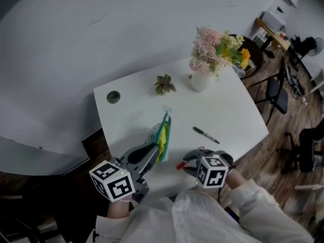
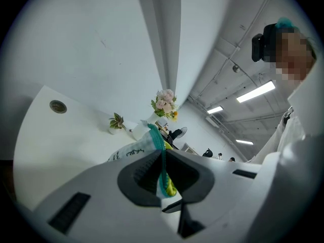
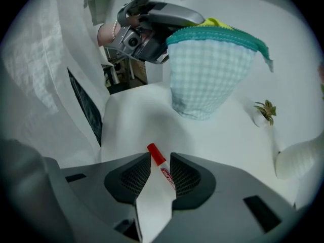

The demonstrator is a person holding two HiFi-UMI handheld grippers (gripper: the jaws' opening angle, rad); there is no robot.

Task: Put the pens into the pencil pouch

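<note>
My left gripper (image 1: 153,154) (image 2: 162,175) is shut on the teal zipper rim of the pencil pouch (image 1: 163,134) (image 2: 132,148) and holds it up above the white table (image 1: 228,113). The pouch (image 3: 208,77) is pale blue mesh with yellow inside and hangs mouth up in the right gripper view. My right gripper (image 1: 188,162) (image 3: 161,172) is shut on a red-capped white pen (image 1: 180,165) (image 3: 158,158), whose cap points toward the pouch from just right of it. A black pen (image 1: 205,134) lies on the table farther right.
A white vase of flowers (image 1: 201,79) and a small potted plant (image 1: 164,84) stand at the table's far edge. A round cable hole (image 1: 113,96) sits in the far left corner. Chairs (image 1: 276,92) stand off to the right of the table.
</note>
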